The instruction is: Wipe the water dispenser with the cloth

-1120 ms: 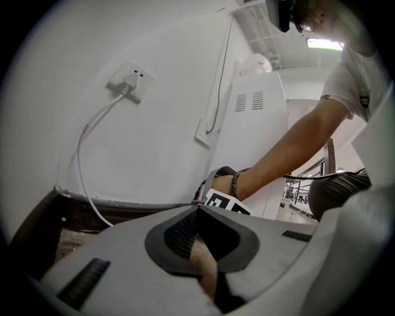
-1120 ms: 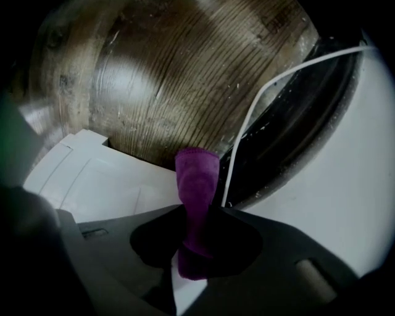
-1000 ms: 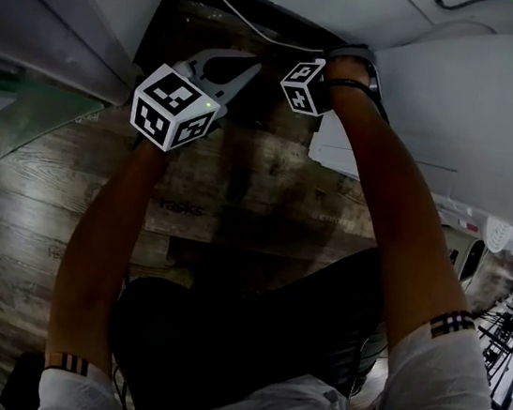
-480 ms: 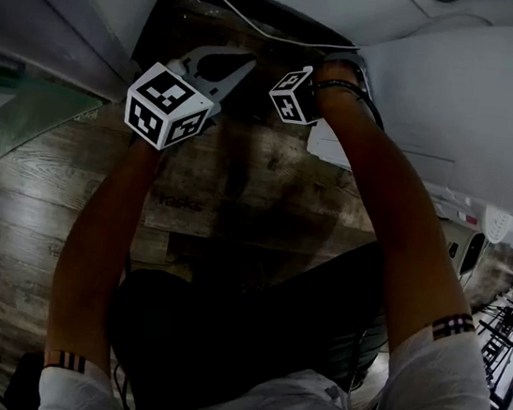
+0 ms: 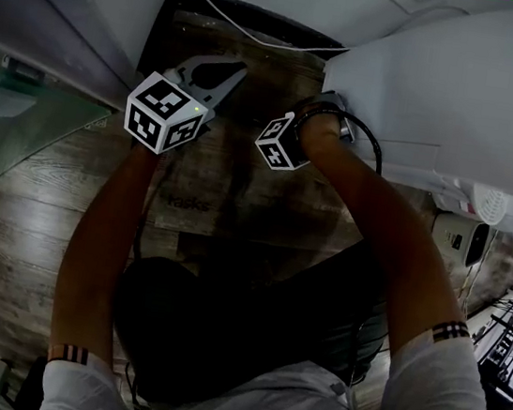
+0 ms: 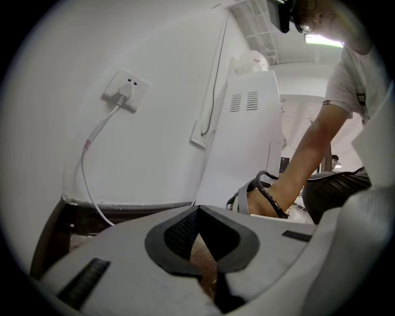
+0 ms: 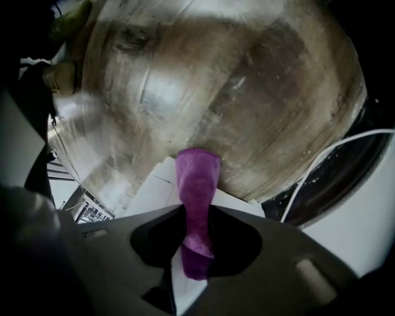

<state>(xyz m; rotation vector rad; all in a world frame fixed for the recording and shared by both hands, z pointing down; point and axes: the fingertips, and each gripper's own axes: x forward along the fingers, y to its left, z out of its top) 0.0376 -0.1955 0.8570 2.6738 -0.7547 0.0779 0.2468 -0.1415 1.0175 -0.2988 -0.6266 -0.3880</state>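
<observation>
The white water dispenser (image 5: 443,93) stands at the right of the head view, close to the wall; its louvred back (image 6: 244,123) also shows in the left gripper view. My right gripper (image 7: 196,216) is shut on a purple cloth (image 7: 197,185), held low against the dispenser's white lower edge (image 7: 154,188) above the wooden floor. In the head view only its marker cube (image 5: 282,141) and the hand show; the jaws are hidden. My left gripper (image 5: 241,67) hovers to the left over the floor, shut with nothing in it (image 6: 197,210).
A white cable (image 5: 253,30) runs along the dark skirting from a wall socket (image 6: 126,91). A glass panel (image 5: 22,119) lies at the left. A person's legs and dark trousers fill the lower head view. Wooden floor (image 5: 200,201) lies between the arms.
My right gripper has come down and nearer along the dispenser's side with the cloth. The left gripper has hardly moved.
</observation>
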